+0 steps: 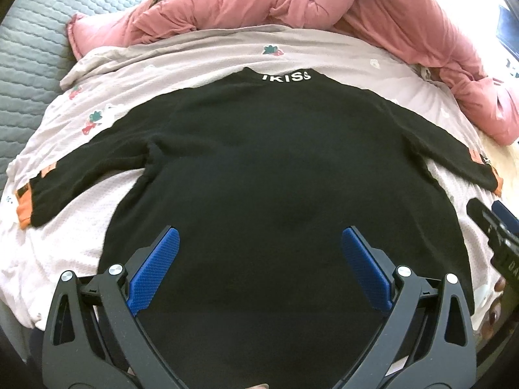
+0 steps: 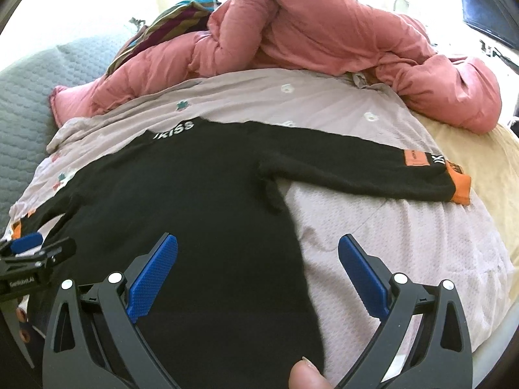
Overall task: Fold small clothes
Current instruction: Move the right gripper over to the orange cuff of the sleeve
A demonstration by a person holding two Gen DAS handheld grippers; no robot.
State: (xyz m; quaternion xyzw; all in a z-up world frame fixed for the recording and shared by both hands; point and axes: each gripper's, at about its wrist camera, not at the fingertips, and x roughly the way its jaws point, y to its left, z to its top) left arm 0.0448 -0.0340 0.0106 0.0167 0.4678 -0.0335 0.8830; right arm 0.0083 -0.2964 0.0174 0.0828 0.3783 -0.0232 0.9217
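Observation:
A small black long-sleeved sweater [image 1: 275, 175] with white "IKISS" lettering at the collar and orange cuffs lies flat on a pale pink floral sheet [image 1: 81, 220], both sleeves spread out. My left gripper [image 1: 259, 243] is open and empty, above the sweater's lower body. My right gripper [image 2: 258, 253] is open and empty, above the sweater's [image 2: 201, 214] right side edge. The right sleeve [image 2: 373, 171] stretches to the right, ending in an orange cuff [image 2: 460, 184]. The right gripper also shows at the right edge of the left wrist view [image 1: 496, 230]. The left gripper shows at the left edge of the right wrist view [image 2: 32, 253].
A bunched pink quilt [image 1: 275, 3] lies along the far side of the bed. A grey quilted cover [image 1: 29, 55] is at the left. A striped cloth [image 2: 175, 19] lies behind the quilt. A cream blanket [image 2: 480, 168] is at the right. A thumb [image 2: 306, 374] shows at the bottom.

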